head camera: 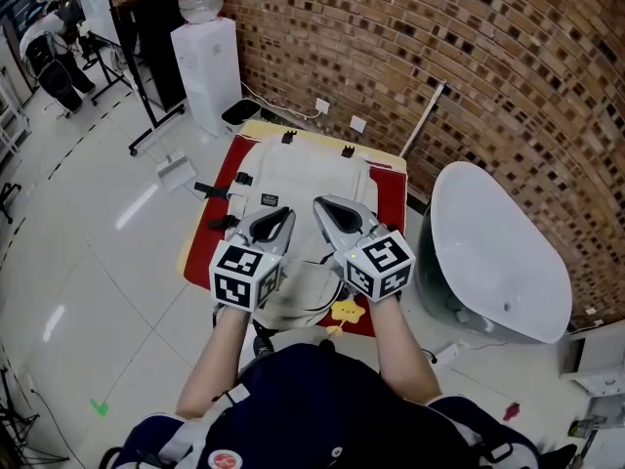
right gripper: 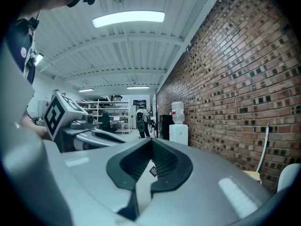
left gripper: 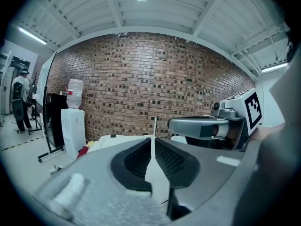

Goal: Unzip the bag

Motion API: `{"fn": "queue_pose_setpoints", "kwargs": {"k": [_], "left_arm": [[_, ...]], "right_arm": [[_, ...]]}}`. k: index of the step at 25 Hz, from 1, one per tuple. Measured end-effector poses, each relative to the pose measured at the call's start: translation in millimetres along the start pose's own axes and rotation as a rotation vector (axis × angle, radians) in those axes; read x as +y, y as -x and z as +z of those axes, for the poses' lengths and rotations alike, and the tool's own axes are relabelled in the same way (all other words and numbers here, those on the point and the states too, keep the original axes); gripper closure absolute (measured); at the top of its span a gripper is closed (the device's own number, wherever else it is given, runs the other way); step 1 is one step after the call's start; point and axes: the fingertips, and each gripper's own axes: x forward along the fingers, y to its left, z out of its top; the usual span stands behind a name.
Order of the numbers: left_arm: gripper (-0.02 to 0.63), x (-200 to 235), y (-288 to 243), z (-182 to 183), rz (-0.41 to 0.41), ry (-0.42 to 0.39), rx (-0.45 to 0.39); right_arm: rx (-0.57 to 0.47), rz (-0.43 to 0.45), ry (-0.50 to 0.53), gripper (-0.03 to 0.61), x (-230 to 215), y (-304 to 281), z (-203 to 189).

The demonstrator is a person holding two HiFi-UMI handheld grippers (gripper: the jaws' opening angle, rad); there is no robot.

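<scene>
The cream bag (head camera: 308, 179) is laid flat on the red mat (head camera: 391, 189). Over the mat's near half, the left gripper (head camera: 278, 218) and right gripper (head camera: 327, 210) are held side by side (just apart) — both jaw pairs are clenched, with nothing grasped.

The person is wearing a dark navy top (head camera: 322, 408), with the forearms showing bare below it. A round red-and-white badge (head camera: 227, 460) is sitting low on its left side. The left claw (head camera: 276, 221) and the right claw (head camera: 329, 211) are each showing a smooth, rounded grey shell wrapping black ridged pads (left gripper: 171, 161). Behind the shells, the left cube (head camera: 244, 275) and the right cube (head camera: 379, 264) are bearing black-and-white square markers on their white faces.
</scene>
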Motion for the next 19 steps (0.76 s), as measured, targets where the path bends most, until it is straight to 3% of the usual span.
{"fn": "queue_pose_setpoints", "kwargs": {"k": [19], "left_arm": [[0.589, -4.8, 5.3, -6.6, -0.010, 0.006, 0.012]], "right_arm": [[-0.005, 0.005, -0.014, 0.575, 7.0, 3.9, 1.1]]}}
